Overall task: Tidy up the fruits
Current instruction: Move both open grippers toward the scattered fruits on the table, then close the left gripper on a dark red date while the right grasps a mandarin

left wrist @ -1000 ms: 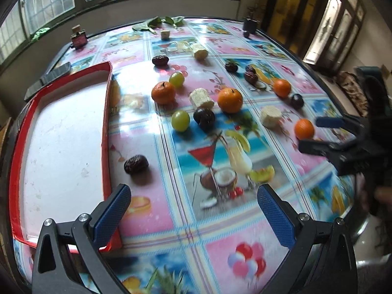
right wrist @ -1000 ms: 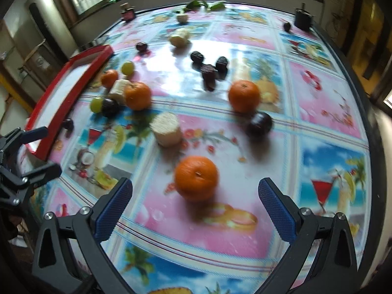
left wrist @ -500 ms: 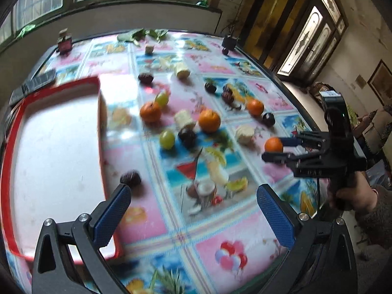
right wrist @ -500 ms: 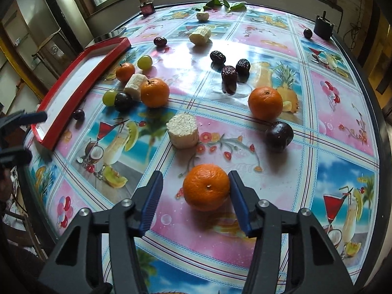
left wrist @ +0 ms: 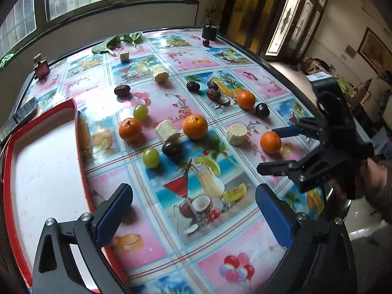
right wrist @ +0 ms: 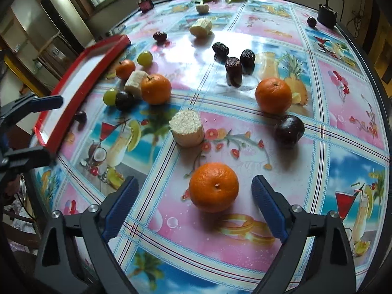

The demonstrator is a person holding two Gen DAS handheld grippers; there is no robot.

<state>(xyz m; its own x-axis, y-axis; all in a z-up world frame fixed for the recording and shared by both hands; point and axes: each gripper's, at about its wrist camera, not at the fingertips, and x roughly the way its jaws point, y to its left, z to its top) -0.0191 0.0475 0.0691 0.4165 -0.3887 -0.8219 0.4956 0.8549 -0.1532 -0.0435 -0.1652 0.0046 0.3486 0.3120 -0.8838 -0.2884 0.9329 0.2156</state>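
Fruit lies scattered over the patterned table. An orange [right wrist: 213, 187] sits on the table between the fingers of my right gripper [right wrist: 194, 183], whose jaws are opening; the blue pads stand clear of it on both sides. The left wrist view shows the same orange [left wrist: 270, 142] and right gripper [left wrist: 273, 152] at the table's right edge. My left gripper [left wrist: 192, 191] hovers open and holds nothing, above the near table beside the red-rimmed white tray [left wrist: 80, 161]. More oranges [left wrist: 195, 126], green grapes [left wrist: 150, 157], dark plums [left wrist: 172, 149], dates [left wrist: 122, 90] and pale cut chunks [left wrist: 167, 130] lie mid-table.
The tray [right wrist: 80, 83] takes up the table's left side, with a small dark fruit [right wrist: 80, 116] against its rim. At the far edge stand a small bottle [left wrist: 41, 66], green leaves [left wrist: 117, 41] and a black pot [left wrist: 209, 31]. A person's hand [left wrist: 372, 181] holds the right gripper.
The right gripper's jaws closed in around the orange half a second ago and have spread wide again; the orange stays on the table. The left gripper has risen and rolled a little.
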